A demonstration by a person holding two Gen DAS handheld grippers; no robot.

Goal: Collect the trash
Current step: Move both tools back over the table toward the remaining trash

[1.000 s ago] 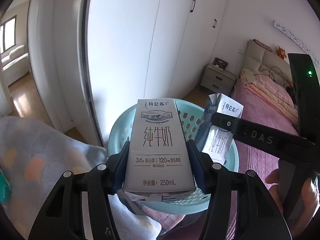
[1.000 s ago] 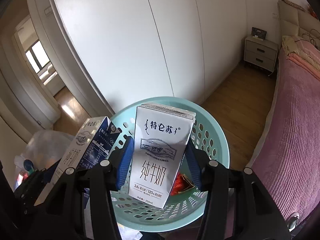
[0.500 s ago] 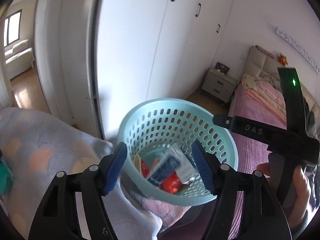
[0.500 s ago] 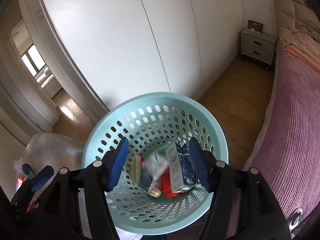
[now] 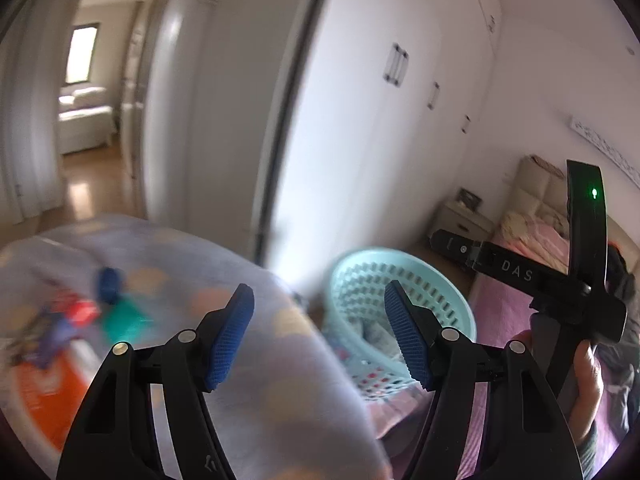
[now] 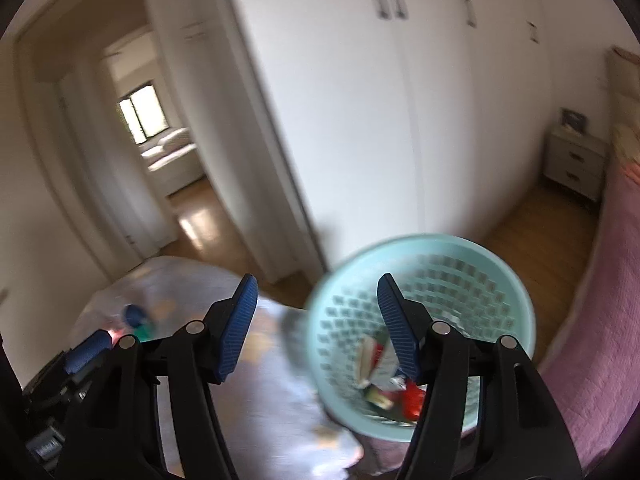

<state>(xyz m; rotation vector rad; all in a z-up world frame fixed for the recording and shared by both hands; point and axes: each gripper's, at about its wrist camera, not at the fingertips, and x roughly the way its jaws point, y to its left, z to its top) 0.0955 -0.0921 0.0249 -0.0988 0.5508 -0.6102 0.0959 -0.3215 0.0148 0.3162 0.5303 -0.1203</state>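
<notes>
A light teal perforated basket stands by the bed and holds cartons and wrappers; it also shows in the left wrist view. My right gripper is open and empty, above the basket's left rim. My left gripper is open and empty, over a patterned blanket. Blurred trash pieces lie on the blanket at the left, among them a blue cap, a green piece and an orange pack. The right gripper's body shows in the left wrist view.
White wardrobe doors stand behind the basket. A bed with a pink cover is at the right, a nightstand beyond it. An open doorway leads to another room at the left. The floor is wood.
Both grippers let go of their milk cartons, which dropped into the basket. Both have since swung left, toward the blanket with the trash on it.
</notes>
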